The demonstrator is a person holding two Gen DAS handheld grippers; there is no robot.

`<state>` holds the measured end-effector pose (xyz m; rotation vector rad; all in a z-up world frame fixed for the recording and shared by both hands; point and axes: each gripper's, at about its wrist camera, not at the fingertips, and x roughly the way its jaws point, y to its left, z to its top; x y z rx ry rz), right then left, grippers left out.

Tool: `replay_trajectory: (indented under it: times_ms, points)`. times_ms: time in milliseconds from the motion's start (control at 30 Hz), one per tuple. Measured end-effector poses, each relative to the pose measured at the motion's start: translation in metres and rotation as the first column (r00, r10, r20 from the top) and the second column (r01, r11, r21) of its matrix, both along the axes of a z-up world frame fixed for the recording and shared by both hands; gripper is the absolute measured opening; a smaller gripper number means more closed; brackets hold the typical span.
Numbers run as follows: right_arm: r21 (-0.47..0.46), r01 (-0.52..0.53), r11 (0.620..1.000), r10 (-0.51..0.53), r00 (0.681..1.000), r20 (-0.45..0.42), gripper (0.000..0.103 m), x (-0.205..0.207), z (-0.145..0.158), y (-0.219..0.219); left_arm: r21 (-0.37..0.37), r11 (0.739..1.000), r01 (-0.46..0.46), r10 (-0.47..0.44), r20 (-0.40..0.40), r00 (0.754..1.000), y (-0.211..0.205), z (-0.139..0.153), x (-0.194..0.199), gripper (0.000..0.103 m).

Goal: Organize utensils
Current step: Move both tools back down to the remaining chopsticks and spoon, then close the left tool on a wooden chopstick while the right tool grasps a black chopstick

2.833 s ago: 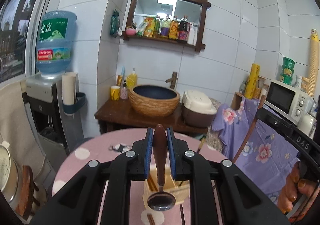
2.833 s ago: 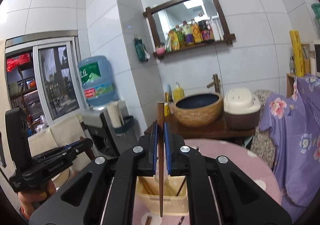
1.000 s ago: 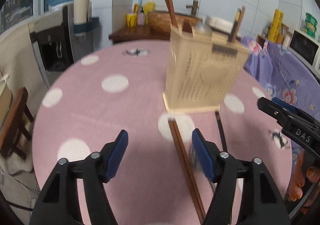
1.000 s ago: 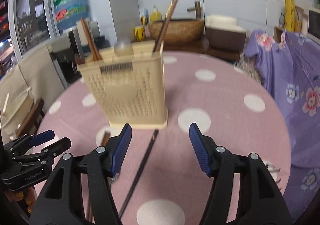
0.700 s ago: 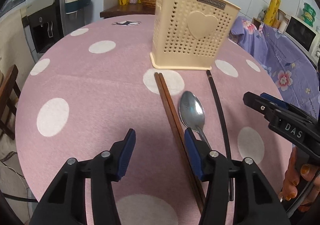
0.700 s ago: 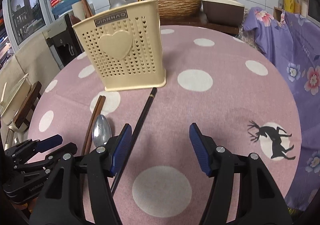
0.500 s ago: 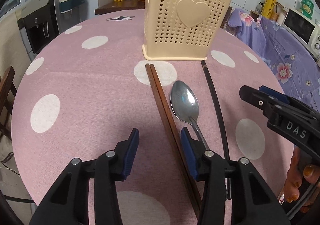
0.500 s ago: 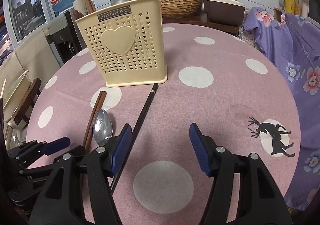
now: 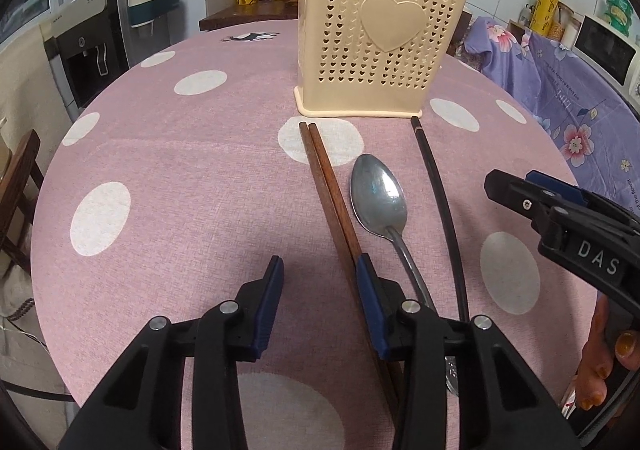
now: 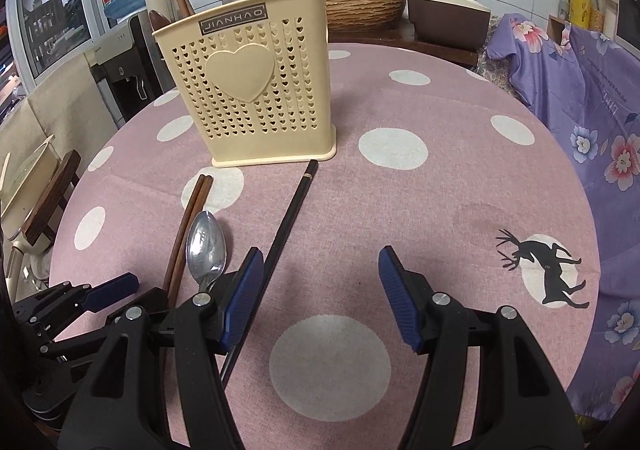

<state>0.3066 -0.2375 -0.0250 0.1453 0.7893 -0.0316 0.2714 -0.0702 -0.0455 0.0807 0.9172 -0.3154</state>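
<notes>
A cream perforated utensil holder (image 9: pixel 380 41) (image 10: pixel 248 89) stands on the pink dotted table with chopsticks and a spoon in it. In front of it lie a pair of brown chopsticks (image 9: pixel 324 169) (image 10: pixel 192 205), a metal spoon (image 9: pixel 378 193) (image 10: pixel 206 242) and a black chopstick (image 9: pixel 436 185) (image 10: pixel 292 209). My left gripper (image 9: pixel 319 270) (image 10: pixel 132 294) is low over the table, its jaws closing. The brown pair lies between them, just inside the right pad; the left pad is clear. My right gripper (image 10: pixel 318 262) (image 9: pixel 516 181) is open, the black chopstick just inside its left finger.
The round table (image 9: pixel 180 189) drops off at left toward a wooden chair (image 9: pixel 16 177) and a water dispenser (image 9: pixel 88 45). A purple flowered cloth (image 10: pixel 580 97) hangs at right. A person's hand (image 9: pixel 600 382) holds the right gripper.
Both grippers earlier held utensils above the holder; since then they have opened and come down to the utensils on the table. The left jaws have narrowed around the brown chopsticks.
</notes>
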Motion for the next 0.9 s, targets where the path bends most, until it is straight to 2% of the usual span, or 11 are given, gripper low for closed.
replay_trajectory:
  times_ms: [267,633,700,767,833,900]
  points:
    - [-0.023,0.001,1.000,-0.001,1.000,-0.031,0.060,0.002,-0.004,0.005,0.031,0.999,-0.009,0.009,0.007,1.000,-0.002,-0.001,0.009,0.038]
    - [-0.044,-0.070,0.997,0.065,0.992,-0.111,0.060,0.018,-0.018,0.032,0.012,0.999,-0.050,0.051,-0.003,0.999,0.019,0.001,0.012,0.035]
    - [-0.047,-0.068,0.997,0.062,0.990,-0.130,0.058,0.020,-0.023,0.036,0.012,0.999,-0.049,0.050,-0.004,0.999,0.019,0.001,0.012,0.035]
    - [-0.062,-0.067,0.996,0.058,0.989,-0.134,0.047,0.021,-0.026,0.037,0.014,0.999,-0.049,0.049,-0.003,0.999,0.019,0.001,0.012,0.035]
    - [-0.084,-0.072,0.994,0.060,0.988,-0.140,0.042,0.020,-0.026,0.035,0.012,0.999,-0.046,0.046,-0.004,0.999,0.019,0.001,0.012,0.035]
    - [-0.081,-0.081,0.993,0.068,0.987,-0.147,0.041,0.019,-0.026,0.030,0.008,0.999,-0.046,0.047,-0.009,0.999,0.021,0.001,0.013,0.035]
